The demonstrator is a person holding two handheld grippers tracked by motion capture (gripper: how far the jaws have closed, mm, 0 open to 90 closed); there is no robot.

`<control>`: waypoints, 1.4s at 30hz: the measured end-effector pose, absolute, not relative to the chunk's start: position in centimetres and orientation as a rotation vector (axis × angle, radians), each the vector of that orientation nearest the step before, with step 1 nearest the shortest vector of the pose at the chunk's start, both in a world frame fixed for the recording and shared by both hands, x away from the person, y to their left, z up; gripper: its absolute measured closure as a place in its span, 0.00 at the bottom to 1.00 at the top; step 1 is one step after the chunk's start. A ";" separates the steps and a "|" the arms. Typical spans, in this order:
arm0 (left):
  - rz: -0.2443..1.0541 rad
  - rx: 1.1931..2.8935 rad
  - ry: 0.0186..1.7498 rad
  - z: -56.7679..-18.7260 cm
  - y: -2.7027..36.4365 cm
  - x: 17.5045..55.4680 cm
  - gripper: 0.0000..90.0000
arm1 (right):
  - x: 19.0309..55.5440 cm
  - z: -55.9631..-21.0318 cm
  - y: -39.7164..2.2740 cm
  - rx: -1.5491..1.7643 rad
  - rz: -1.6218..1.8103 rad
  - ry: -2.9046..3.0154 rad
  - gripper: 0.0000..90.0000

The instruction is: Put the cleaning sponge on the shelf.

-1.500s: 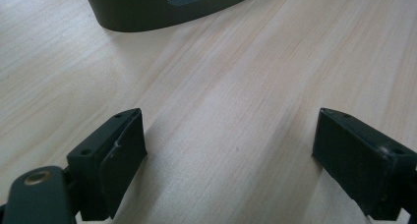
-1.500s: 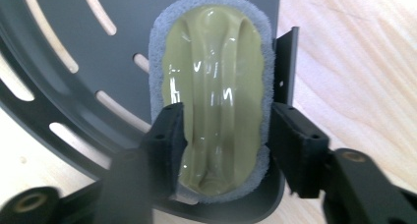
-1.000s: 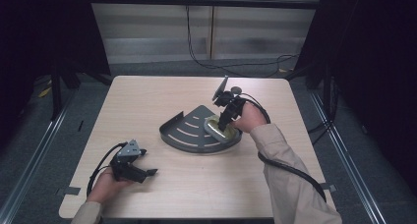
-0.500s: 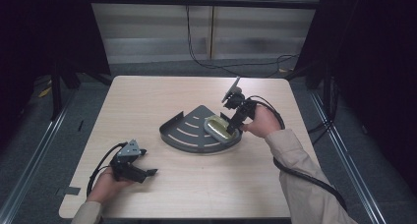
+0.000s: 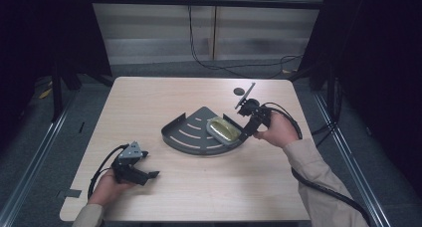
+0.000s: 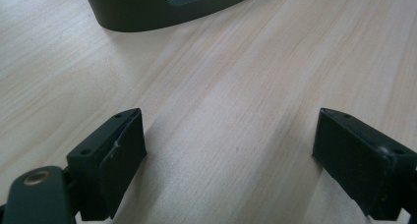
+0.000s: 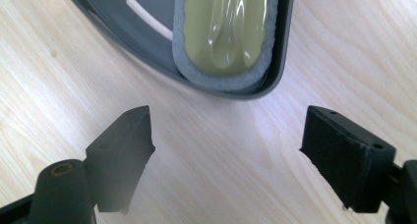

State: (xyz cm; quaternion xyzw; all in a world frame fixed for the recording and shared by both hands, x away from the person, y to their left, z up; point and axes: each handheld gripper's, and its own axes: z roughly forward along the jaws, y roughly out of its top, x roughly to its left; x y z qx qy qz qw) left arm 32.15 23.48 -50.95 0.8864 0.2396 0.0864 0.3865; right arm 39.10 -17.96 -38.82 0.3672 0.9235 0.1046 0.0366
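High view: right gripper (image 5: 247, 118) just off the right end of a dark fan-shaped tray (image 5: 185, 137), fingers apart and empty; yellow-green sponge with grey backing (image 5: 225, 129) lying inside the tray at that end; left gripper (image 5: 135, 170) resting low on the surface (image 5: 149, 102), well apart from the tray. Left gripper view: fingers (image 6: 114, 160) spread wide over bare wood, tray wall beyond. Right gripper view: fingers (image 7: 124, 145) open on nothing, sponge (image 7: 227, 27) seated against the tray rim (image 7: 284, 42). Placement apparently done; only clearing away seemingly left.
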 end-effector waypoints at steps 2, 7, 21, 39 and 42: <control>0.219 2.258 0.612 -50.9 23.5 32.1 0.13 | 38.8 -39.0 -18.3 1.126 0.308 2.834 0.21; 0.221 2.263 0.608 -50.9 23.5 32.2 0.13 | 38.0 -39.2 -19.1 1.124 0.300 2.849 0.20; 0.222 2.262 0.607 -50.9 23.5 32.2 0.13 | 35.3 -40.7 -20.6 1.080 0.324 2.849 0.17; 0.221 2.263 0.607 -50.9 23.5 32.2 0.13 | 32.3 -44.4 -23.0 1.141 0.419 2.828 0.16; 0.222 2.262 0.607 -50.9 23.5 32.2 0.13 | 31.9 -45.1 -23.7 1.139 0.434 2.816 0.16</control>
